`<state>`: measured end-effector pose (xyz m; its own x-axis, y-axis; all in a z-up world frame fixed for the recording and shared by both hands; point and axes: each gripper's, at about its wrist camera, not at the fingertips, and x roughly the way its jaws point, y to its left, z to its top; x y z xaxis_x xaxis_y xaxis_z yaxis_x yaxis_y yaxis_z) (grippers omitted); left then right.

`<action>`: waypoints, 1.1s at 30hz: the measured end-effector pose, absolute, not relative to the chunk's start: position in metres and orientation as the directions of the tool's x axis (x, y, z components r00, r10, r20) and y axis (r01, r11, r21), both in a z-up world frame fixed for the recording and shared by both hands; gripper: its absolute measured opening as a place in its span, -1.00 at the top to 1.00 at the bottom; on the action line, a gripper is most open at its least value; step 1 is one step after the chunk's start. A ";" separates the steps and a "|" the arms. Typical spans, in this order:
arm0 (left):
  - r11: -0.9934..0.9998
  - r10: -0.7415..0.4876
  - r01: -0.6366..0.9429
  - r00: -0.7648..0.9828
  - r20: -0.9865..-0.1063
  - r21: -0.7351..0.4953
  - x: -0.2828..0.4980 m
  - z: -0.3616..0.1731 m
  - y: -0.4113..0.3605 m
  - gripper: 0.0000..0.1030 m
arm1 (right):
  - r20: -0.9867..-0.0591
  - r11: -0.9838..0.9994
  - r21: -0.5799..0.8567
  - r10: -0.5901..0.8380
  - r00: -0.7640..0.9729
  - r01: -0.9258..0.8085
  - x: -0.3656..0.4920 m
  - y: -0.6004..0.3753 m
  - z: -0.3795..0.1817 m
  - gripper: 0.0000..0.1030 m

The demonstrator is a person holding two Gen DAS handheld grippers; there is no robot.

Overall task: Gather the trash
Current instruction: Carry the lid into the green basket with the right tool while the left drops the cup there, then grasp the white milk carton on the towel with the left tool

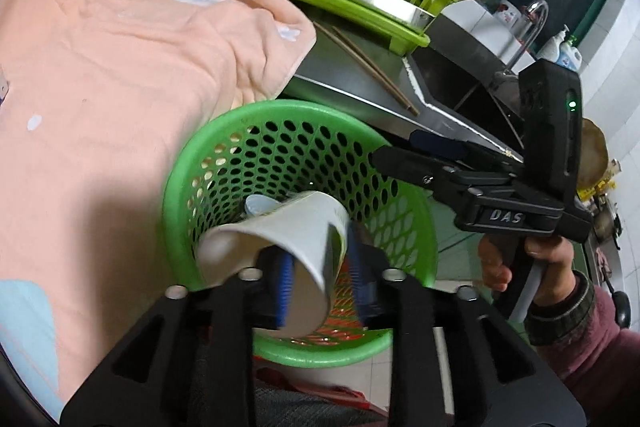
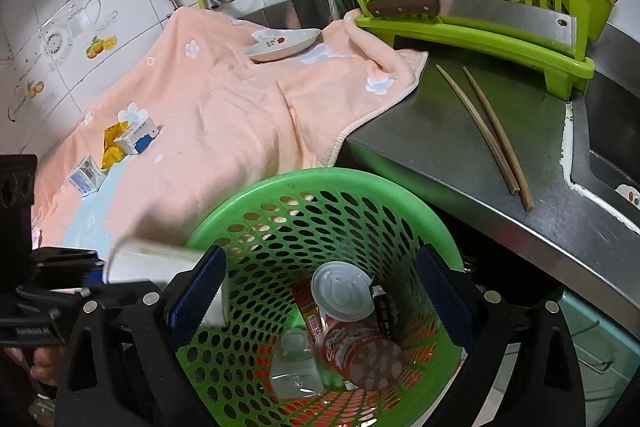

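Note:
My left gripper is shut on a white paper cup, tilted on its side over the mouth of the green perforated basket. The cup also shows in the right wrist view. My right gripper is open over the basket and empty; it also shows in the left wrist view. Inside the basket lie a red can, a clear bottle and wrappers. Small milk cartons and a yellow wrapper lie on the peach towel.
A small dish sits on the towel. Two chopsticks lie on the steel counter. A lime dish rack with a cleaver stands behind. The sink is to the right.

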<state>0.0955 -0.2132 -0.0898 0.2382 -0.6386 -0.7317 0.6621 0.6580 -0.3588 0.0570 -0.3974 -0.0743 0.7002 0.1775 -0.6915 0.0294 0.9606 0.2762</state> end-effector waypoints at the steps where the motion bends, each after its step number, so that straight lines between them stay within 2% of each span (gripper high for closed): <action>1: 0.660 -0.638 0.658 0.236 -0.733 -0.363 0.096 -0.091 -0.212 0.23 | -0.691 0.960 0.277 0.179 0.700 0.027 0.057 -0.397 -0.074 -0.79; 2: 0.660 -0.639 0.654 0.232 -0.733 -0.369 0.096 -0.092 -0.211 0.13 | -0.690 0.960 0.279 0.183 0.701 0.024 0.057 -0.396 -0.074 -0.79; 12: 0.698 -0.633 0.601 0.264 -0.727 -0.389 0.100 -0.095 -0.184 0.12 | -0.684 0.962 0.273 0.198 0.702 -0.006 0.062 -0.386 -0.068 -0.79; 18: 0.747 -0.608 0.548 0.336 -0.720 -0.376 0.105 -0.090 -0.155 0.04 | -0.682 0.963 0.266 0.214 0.699 -0.036 0.069 -0.373 -0.064 -0.79; 23: 0.807 -0.561 0.474 0.430 -0.708 -0.352 0.112 -0.080 -0.119 -0.08 | -0.681 0.962 0.257 0.245 0.690 -0.088 0.080 -0.354 -0.060 -0.79; 27: 0.860 -0.501 0.388 0.513 -0.697 -0.332 0.118 -0.074 -0.085 -0.35 | -0.678 0.958 0.249 0.275 0.682 -0.139 0.092 -0.334 -0.054 -0.79; 33: 0.904 -0.423 0.230 0.591 -0.687 -0.360 0.134 -0.071 -0.024 -0.48 | -0.676 0.946 0.239 0.324 0.661 -0.220 0.113 -0.299 -0.047 -0.79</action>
<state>0.1337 -0.0235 -0.0705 0.5908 -0.4235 -0.6867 0.2296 0.9042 -0.3601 0.1130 -0.2993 -0.0470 0.6612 0.3245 -0.6764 -0.2195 0.9458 0.2391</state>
